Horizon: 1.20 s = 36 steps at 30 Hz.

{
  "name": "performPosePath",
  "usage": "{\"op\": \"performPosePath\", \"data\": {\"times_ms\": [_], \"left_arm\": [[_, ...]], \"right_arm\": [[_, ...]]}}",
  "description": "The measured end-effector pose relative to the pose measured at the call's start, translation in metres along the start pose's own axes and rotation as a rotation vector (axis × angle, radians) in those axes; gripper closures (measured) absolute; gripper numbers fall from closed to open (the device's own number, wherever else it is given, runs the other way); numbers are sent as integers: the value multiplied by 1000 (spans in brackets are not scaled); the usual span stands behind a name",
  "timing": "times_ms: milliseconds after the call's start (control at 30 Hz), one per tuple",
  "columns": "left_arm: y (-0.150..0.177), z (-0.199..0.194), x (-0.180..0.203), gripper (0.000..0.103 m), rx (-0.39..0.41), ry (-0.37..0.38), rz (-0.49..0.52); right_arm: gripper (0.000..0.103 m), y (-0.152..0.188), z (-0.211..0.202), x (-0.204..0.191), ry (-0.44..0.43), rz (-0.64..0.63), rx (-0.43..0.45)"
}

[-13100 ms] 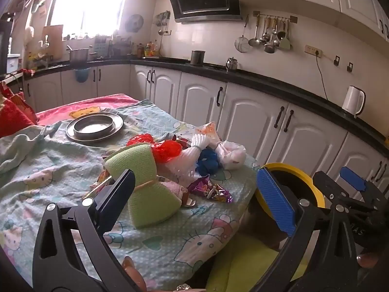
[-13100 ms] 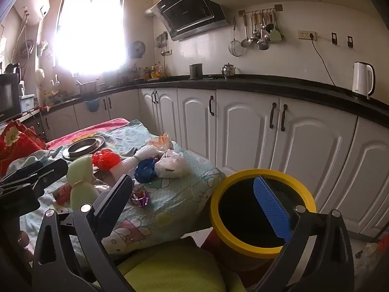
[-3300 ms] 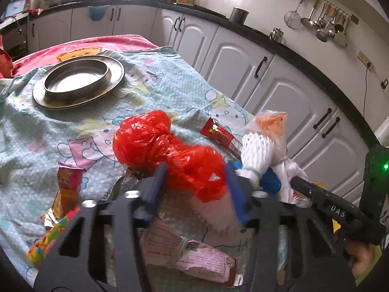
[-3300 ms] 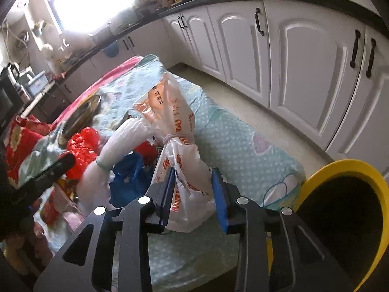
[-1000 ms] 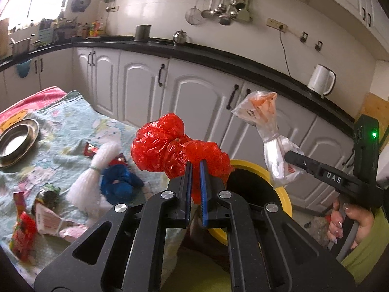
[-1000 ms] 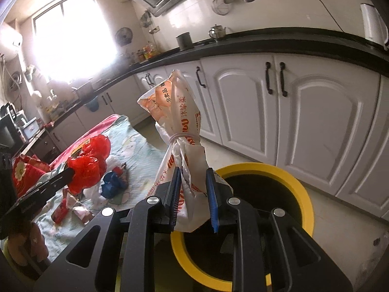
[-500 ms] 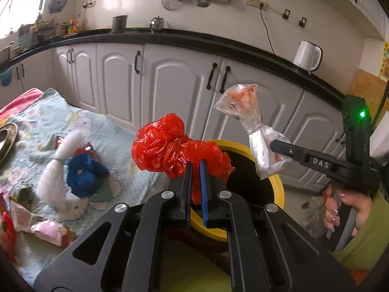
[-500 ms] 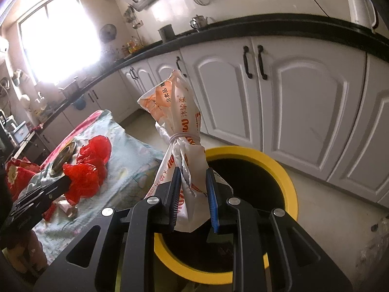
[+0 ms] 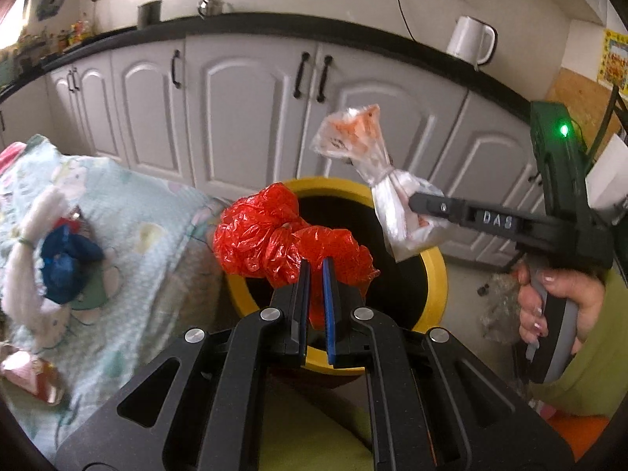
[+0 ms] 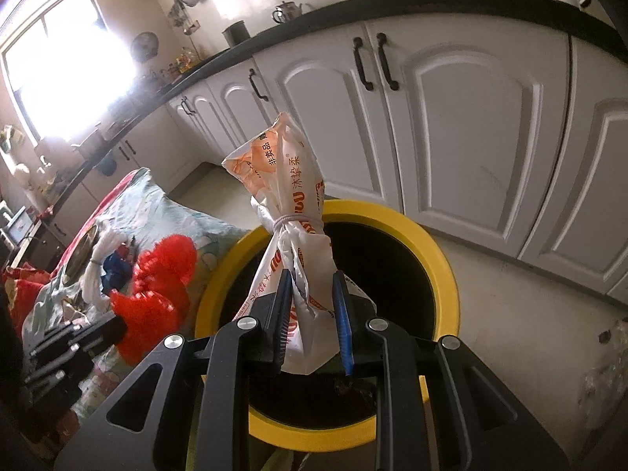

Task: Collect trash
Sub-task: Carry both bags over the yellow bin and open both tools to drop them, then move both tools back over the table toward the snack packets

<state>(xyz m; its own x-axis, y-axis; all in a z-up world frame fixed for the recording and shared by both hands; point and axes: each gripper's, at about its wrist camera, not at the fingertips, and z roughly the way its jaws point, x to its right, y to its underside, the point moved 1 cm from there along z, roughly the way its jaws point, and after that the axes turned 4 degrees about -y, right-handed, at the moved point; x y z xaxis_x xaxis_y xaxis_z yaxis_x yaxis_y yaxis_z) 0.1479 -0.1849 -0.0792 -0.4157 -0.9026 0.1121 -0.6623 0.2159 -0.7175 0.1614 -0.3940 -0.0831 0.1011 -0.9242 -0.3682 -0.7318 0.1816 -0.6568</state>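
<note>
My left gripper (image 9: 315, 271) is shut on a crumpled red plastic bag (image 9: 274, 235) and holds it over the near rim of the yellow-rimmed trash bin (image 9: 431, 274). My right gripper (image 10: 312, 286) is shut on a tied white-and-orange plastic bag (image 10: 290, 212), held upright above the bin's dark opening (image 10: 443, 274). In the left wrist view the right gripper (image 9: 428, 206) reaches in from the right with its bag (image 9: 376, 180) over the bin. The red bag (image 10: 157, 294) and left gripper (image 10: 78, 337) show at the left of the right wrist view.
A table with a light blue patterned cloth (image 9: 129, 212) stands left of the bin, with a white bag (image 9: 31, 219), a blue bag (image 9: 66, 263) and wrappers (image 9: 31, 373) on it. White cabinets (image 9: 243, 110) with dark handles run behind. A kettle (image 9: 469, 41) stands on the counter.
Both grippers have swung right from the table toward the bin, each carrying its bag. Both bags now hang over the bin opening; both views tilt further down.
</note>
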Motion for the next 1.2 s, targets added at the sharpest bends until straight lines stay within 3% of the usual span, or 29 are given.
{"op": "performPosePath", "data": {"times_ms": [567,1033,1133,1200], "left_arm": [[8,33,16,100,-88,50,42],[8,35,17,100,-84,62,28],[9,36,15,90,-85,65,18],[9,35,14,68,-83,67,6]], "right_arm": [[83,7,17,29,14,61,-50],[79,10,24,35,16,83,-69],[75,10,23,37,18,94,-65],[72,9,22,38,24,94,-61]]}}
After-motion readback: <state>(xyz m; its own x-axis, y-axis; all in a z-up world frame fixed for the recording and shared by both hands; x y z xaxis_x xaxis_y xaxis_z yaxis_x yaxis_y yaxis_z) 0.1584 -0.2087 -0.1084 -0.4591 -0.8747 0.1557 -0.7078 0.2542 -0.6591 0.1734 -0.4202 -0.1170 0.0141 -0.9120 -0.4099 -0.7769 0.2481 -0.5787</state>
